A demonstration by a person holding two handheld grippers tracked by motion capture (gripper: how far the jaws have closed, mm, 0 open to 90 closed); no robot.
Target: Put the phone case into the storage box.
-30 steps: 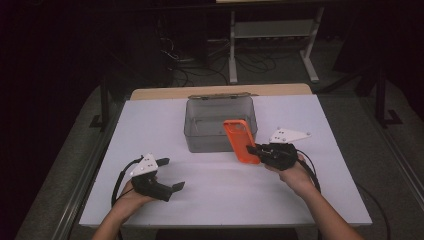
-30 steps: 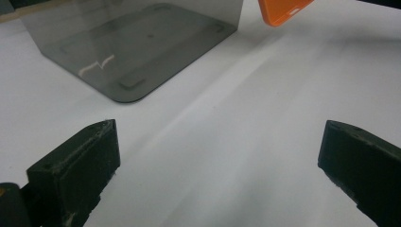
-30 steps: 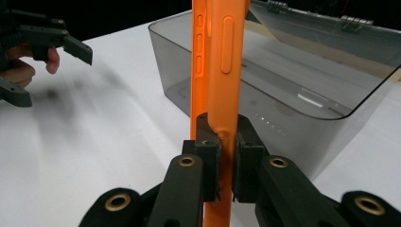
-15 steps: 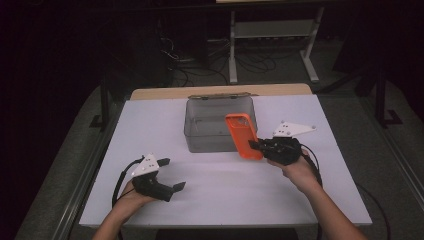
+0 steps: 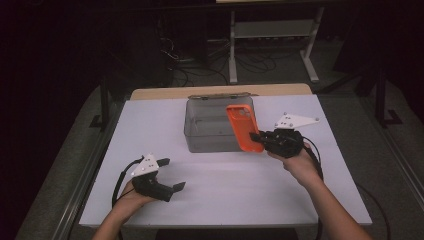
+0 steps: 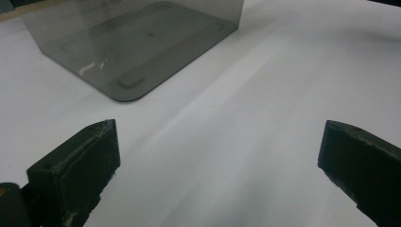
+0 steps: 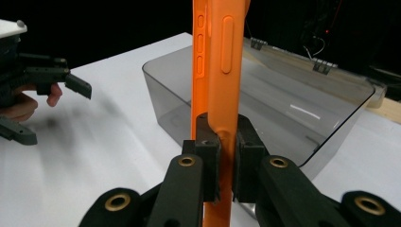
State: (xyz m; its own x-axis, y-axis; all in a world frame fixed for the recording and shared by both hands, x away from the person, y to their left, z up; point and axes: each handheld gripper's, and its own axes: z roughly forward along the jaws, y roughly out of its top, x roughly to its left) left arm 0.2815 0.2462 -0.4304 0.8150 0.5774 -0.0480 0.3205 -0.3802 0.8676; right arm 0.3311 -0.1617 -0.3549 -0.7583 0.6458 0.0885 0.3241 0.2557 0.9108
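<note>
Where the right gripper (image 7: 221,156) clamps, orange phone case (image 7: 218,71), top cropped.

You have a white table (image 5: 225,185), a metal rack (image 5: 272,32) and cables (image 5: 200,70) on the floor behind it.

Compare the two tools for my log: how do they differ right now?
The right tool is shut on the orange phone case, held up beside the clear bin; the left tool is open and holds nothing. The right is raised, the left low near the table's front. Both are hand-held.
</note>
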